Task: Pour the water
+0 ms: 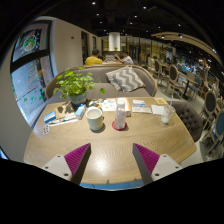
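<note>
the jaws point(111, 160) stood released and held nothing, low over the wooden desk point(60, 140); well beyond them sat a white cup point(94, 119), with a bottle point(119, 116) just right of it; pouring seemed not yet begun; reaching, gripping and tipping remained.

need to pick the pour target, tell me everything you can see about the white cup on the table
The white cup is a short, round, pale vessel, ceramic by its look, and it stands upright on the wooden table. Its open mouth faces up; what is inside cannot be seen, and no handle shows. It sits beyond the open gripper, just in front of the potted plant and beside a small bottle with a red base. Nothing touches it but the table.
</note>
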Demonstrator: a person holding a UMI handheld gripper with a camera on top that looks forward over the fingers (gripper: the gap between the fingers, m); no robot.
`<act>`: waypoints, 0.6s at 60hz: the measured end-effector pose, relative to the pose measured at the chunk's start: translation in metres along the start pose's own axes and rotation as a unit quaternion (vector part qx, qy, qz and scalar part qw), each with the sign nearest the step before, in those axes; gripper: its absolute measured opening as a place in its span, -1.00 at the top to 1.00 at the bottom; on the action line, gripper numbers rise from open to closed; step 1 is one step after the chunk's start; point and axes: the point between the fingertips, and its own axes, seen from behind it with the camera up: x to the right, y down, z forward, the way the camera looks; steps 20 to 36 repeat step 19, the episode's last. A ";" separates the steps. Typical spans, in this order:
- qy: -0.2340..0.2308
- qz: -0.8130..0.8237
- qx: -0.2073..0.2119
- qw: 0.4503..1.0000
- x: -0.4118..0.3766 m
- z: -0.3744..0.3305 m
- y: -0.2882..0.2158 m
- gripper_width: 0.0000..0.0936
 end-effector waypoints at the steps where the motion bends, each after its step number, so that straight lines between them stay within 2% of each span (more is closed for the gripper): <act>1: 0.000 -0.001 0.000 1.000 0.000 -0.002 0.000 -0.83; 11: 0.013 -0.007 0.008 1.000 0.007 -0.011 -0.003 -0.83; 36: 0.004 -0.013 0.012 1.000 0.000 -0.012 -0.007 -0.83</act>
